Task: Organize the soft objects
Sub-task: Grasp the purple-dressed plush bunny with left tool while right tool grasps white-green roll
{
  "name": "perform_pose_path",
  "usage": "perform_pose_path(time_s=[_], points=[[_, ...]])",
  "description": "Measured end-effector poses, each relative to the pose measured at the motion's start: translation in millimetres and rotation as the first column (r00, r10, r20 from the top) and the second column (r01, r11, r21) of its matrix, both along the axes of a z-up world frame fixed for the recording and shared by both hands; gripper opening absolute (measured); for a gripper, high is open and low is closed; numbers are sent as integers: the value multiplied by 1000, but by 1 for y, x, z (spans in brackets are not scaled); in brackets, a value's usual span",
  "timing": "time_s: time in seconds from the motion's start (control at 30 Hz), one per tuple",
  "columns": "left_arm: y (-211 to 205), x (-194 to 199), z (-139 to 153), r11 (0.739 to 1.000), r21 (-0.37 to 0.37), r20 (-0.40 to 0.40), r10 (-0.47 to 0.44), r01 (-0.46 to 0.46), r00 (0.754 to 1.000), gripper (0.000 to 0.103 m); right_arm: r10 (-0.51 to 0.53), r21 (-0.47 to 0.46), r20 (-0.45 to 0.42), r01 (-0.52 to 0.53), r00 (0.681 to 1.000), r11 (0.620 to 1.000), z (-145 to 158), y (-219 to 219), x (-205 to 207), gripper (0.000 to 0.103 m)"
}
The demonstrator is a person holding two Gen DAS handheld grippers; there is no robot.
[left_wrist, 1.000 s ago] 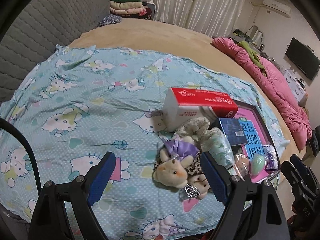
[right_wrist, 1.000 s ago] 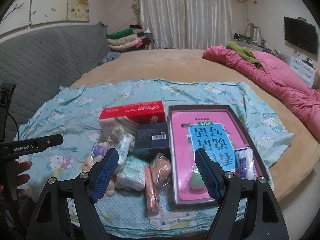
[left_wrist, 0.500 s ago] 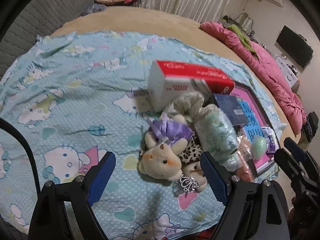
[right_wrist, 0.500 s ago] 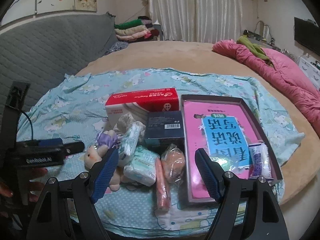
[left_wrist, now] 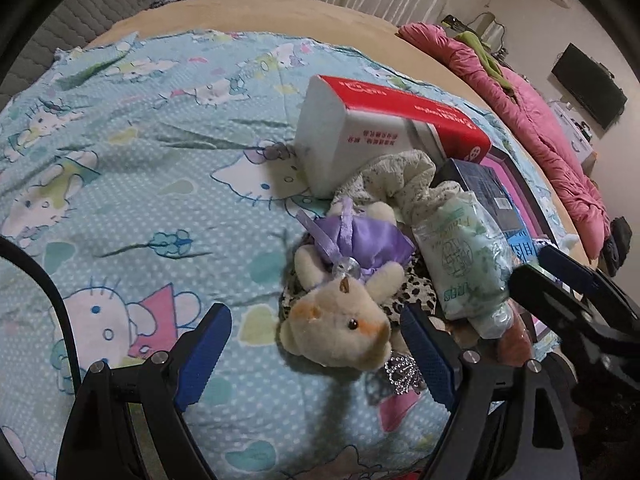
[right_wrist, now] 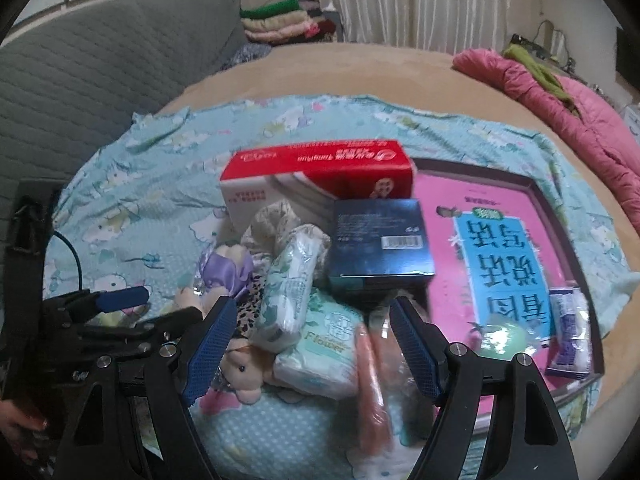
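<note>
A plush bear [left_wrist: 340,324] in a purple satin dress lies on the Hello Kitty sheet [left_wrist: 140,184], on a leopard-print cloth [left_wrist: 412,292]. My left gripper [left_wrist: 316,354] is open, its blue pads on either side of the bear's head. Behind it lie a lace scrunchie [left_wrist: 400,176] and tissue packs [left_wrist: 468,264]. My right gripper [right_wrist: 310,346] is open above the tissue packs [right_wrist: 316,356]; the bear [right_wrist: 244,368] shows by its left pad. The left gripper also shows in the right wrist view [right_wrist: 120,300].
A red and white tissue box [left_wrist: 384,128], a dark blue box [right_wrist: 380,240] and a tray [right_wrist: 568,216] holding a pink book, a green egg [right_wrist: 504,336] and a purple sachet stand behind the pile. An orange wrapped item [right_wrist: 372,380] lies in front. Pink duvet [left_wrist: 552,132] at right.
Both grippers have moved forward and down towards the pile. The bear now lies between my left gripper's pads, and the tissue packs lie between my right gripper's pads. Both stay open.
</note>
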State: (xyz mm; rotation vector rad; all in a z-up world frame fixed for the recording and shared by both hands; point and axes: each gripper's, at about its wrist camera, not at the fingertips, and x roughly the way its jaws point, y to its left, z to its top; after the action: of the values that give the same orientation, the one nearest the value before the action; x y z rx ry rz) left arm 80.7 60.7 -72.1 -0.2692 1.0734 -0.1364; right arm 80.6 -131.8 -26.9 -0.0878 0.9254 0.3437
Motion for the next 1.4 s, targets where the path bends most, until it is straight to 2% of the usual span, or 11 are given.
perform_pose_path(time_s=[0.13,0.2,0.23,0.3,0.37,0.53,0.6,0.67,0.87,0.97,1.4], points=[[0,3,-5,1000,13,1,-3,3,1000,86,20,-5,-28,-20,999,1000,-10,10,10,80],[0,4,-6,1000,30,7,7,-7,1000,86,28,-6,-32,-28,999,1000,-13,14,13,69],[0,5,-7,1000,31,6,4,-5,1000,86,30,-2,-37,-30,999,1000,-15,16,14,68],[1,5,-9,1000,8,2,-4,4,1000,86,28,1,-46,-28,999,1000,-18,18,17,59],[0,6,-11,1000,-1,-5,-17,17,1000,86,28,3,-57,-28,998,1000,-21,20,20,56],[-3,6,-13,999,-13,-5,-38,38,999,86,36,3,-61,-36,997,999,-25,22,21,38],[-4,6,-15,999,-25,-8,-42,42,999,84,41,-2,-55,-41,998,999,-24,22,21,30],[-4,7,-18,998,-43,-14,-47,47,999,77,46,-2,-55,-46,997,999,-23,22,21,27],[-3,12,-24,994,-101,-34,-52,48,998,59,46,15,-61,-45,997,999,-23,17,20,24],[-3,12,-23,993,-109,-30,-52,49,998,56,57,20,-58,-56,997,998,-21,18,19,23],[11,7,-1,992,-126,47,-16,22,999,54,100,44,-24,-99,995,994,-12,24,11,21]])
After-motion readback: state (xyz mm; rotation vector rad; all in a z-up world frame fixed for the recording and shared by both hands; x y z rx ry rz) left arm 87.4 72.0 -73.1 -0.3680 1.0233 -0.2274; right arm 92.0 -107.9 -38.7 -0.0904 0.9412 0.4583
